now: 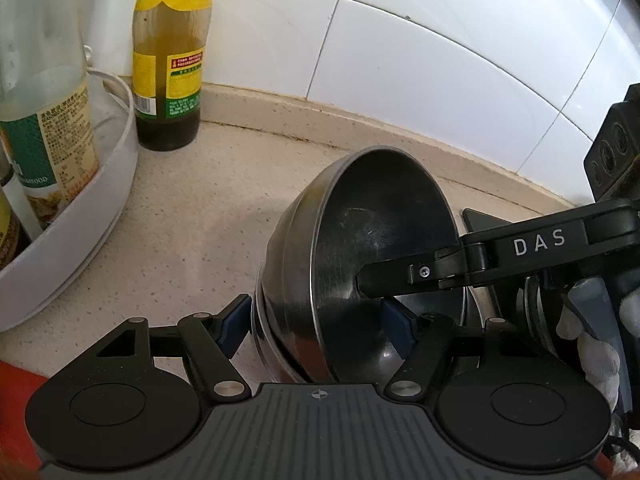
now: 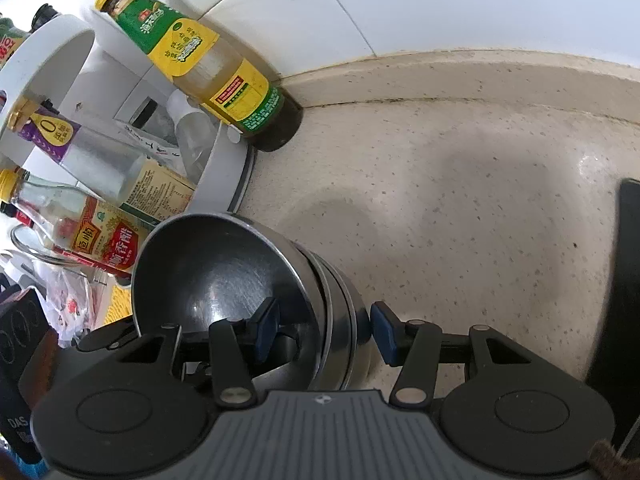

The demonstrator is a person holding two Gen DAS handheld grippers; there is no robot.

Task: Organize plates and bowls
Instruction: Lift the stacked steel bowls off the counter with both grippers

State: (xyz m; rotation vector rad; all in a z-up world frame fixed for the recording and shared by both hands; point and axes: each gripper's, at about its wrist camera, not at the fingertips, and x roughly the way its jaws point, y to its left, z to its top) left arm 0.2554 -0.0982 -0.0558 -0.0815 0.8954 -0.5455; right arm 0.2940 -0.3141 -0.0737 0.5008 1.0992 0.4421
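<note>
A nested stack of steel bowls (image 1: 360,248) is tilted on its side over the beige counter; it also shows in the right wrist view (image 2: 240,272). My left gripper (image 1: 316,326) straddles the stack's near wall, one blue pad outside, one inside; the jaws stand wide and contact is unclear. My right gripper (image 2: 324,330) straddles the opposite wall the same way, one pad inside the top bowl, one outside. Its black finger also shows reaching into the bowl in the left wrist view (image 1: 400,280).
A yellow-labelled sauce bottle (image 1: 170,60) stands by the tiled wall. A white round rack (image 1: 80,216) with several condiment bottles sits at the left. A black object (image 2: 624,280) lies at the right on the beige counter (image 2: 460,200).
</note>
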